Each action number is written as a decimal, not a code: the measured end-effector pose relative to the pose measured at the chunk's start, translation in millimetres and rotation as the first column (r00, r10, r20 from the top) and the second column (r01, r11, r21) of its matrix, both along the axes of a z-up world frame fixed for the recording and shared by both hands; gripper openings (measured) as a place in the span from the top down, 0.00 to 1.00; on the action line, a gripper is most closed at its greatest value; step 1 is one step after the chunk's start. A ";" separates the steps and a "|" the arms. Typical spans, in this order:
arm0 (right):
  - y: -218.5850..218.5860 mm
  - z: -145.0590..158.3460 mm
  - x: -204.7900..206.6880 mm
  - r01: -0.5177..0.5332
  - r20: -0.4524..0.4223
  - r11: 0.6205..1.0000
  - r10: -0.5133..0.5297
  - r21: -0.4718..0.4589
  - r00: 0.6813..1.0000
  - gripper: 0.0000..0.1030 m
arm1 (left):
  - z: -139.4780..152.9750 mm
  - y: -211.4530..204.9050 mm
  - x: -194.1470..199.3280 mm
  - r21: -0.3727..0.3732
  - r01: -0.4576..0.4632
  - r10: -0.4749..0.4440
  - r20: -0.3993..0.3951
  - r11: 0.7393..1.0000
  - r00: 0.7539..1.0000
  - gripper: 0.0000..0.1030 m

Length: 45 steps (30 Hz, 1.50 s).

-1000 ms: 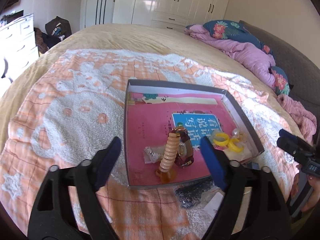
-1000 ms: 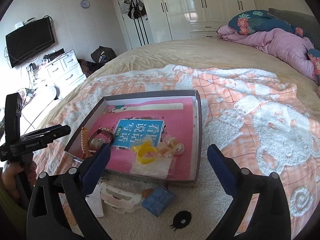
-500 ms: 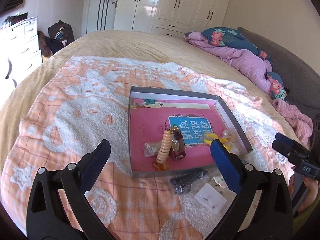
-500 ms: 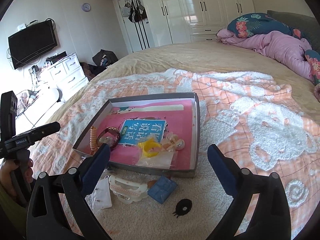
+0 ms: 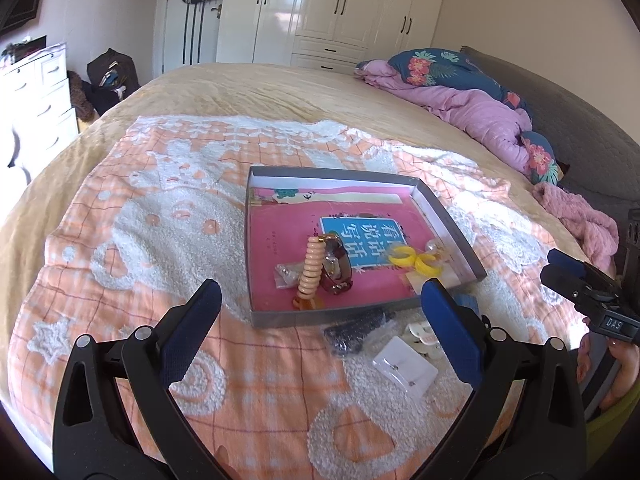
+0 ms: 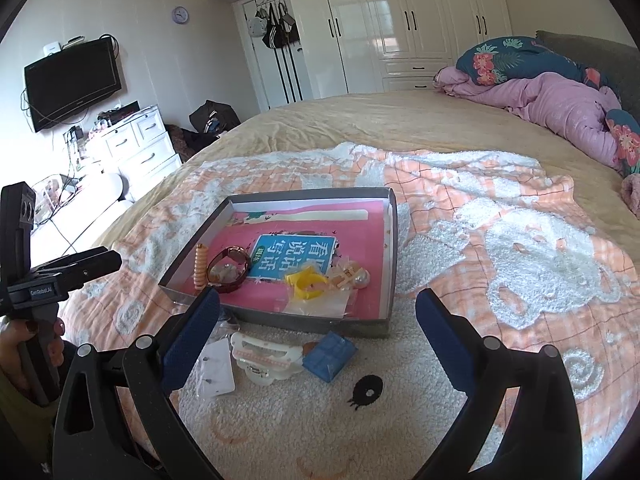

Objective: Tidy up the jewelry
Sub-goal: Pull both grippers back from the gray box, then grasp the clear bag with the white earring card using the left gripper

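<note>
Jewelry is sitting in a shallow grey tray (image 5: pixel 448 216) on the orange-and-white blanket (image 5: pixel 132 232) spread over the bed, on top of a pink book with a blue title panel (image 5: pixel 360 236) that is lining the tray floor. A beaded peach bracelet (image 5: pixel 310 274) is standing on edge at the near left of the tray, its ring running near-to-far, and a dark red strap watch (image 5: pixel 338 266) is leaning just beside it on the right. Yellow rings (image 5: pixel 412 260) and a pearl piece (image 5: pixel 434 246) are lying toward the tray's right wall.

I am holding my left gripper (image 5: pixel 320 326) above the blanket short of the tray, its blue pads spread wide with nothing between them; the jaws have just been opening. My right gripper (image 6: pixel 318 328) is also hovering with its pads wide apart and nothing in them, short of the tray's near wall.

From the left wrist I am seeing a dark beaded piece in a clear bag (image 5: pixel 356 330) and a white card (image 5: pixel 404 368) lying outside the tray. From the right wrist I am getting what the left view barely shows: a white hair clip (image 6: pixel 266 356) and a small blue box (image 6: pixel 330 354) on the blanket against the tray's near wall, with the watch face (image 6: pixel 228 270) turned toward that camera.
</note>
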State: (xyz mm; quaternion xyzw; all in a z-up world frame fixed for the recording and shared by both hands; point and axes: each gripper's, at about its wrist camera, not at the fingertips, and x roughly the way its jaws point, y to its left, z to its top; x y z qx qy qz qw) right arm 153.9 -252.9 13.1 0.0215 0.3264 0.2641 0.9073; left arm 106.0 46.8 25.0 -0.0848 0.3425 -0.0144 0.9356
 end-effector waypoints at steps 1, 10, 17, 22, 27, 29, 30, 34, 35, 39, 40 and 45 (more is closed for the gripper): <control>-0.4 -0.5 -2.1 -0.001 -0.001 1.000 0.001 -0.003 1.000 0.05 | -0.1 -1.4 -1.3 0.002 0.003 -0.003 -0.001 1.000 1.000 0.09; -4.7 -9.7 -15.5 -0.009 -0.025 1.000 0.008 -0.027 1.000 0.05 | -14.7 -19.0 -13.1 0.009 0.057 -0.057 -0.043 0.998 0.997 0.09; -5.9 -19.5 -22.8 -0.021 -0.047 0.999 0.019 -0.046 0.999 0.05 | -25.1 -33.3 -18.6 0.012 0.099 -0.098 -0.074 0.995 0.992 0.09; -7.0 -23.9 -26.4 -0.027 -0.061 0.998 0.023 -0.058 0.998 0.05 | -31.3 -44.3 -20.3 0.012 0.134 -0.133 -0.095 0.991 0.987 0.09; -9.2 -27.6 -28.6 -0.029 -0.072 0.997 0.024 -0.067 0.997 0.05 | -37.3 -52.4 -20.5 0.012 0.161 -0.159 -0.115 0.987 0.981 0.09; -9.7 -30.3 -28.7 -0.030 -0.081 0.996 0.024 -0.078 0.996 0.05 | -41.0 -56.1 -20.7 0.011 0.173 -0.171 -0.126 0.985 0.977 0.09; -10.0 -32.0 -28.3 -0.030 -0.086 0.996 0.022 -0.085 0.996 0.05 | -43.3 -58.4 -20.7 0.013 0.180 -0.176 -0.133 0.984 0.975 0.09; -11.5 -37.1 -26.6 -0.024 -0.100 0.995 0.014 -0.101 0.995 0.05 | -52.5 -67.1 -20.7 0.017 0.205 -0.200 -0.157 0.979 0.967 0.09; -12.3 -37.8 -26.1 -0.023 -0.103 0.995 0.012 -0.099 0.995 0.05 | -54.8 -68.8 -20.2 0.018 0.210 -0.204 -0.163 0.977 0.965 0.09; -14.7 -40.5 -24.2 -0.020 -0.112 0.995 0.010 -0.094 0.994 0.05 | -66.1 -74.8 -15.3 0.016 0.237 -0.229 -0.194 0.971 0.954 0.09; -15.0 -41.6 -23.2 -0.020 -0.116 0.995 0.009 -0.094 0.993 0.05 | -69.6 -76.1 -13.0 0.015 0.244 -0.236 -0.204 0.970 0.950 0.09; -15.1 -48.5 -19.4 -0.023 -0.139 0.995 0.010 -0.095 0.990 0.05 | -82.3 -83.3 -4.9 0.018 0.268 -0.256 -0.234 0.963 0.938 0.09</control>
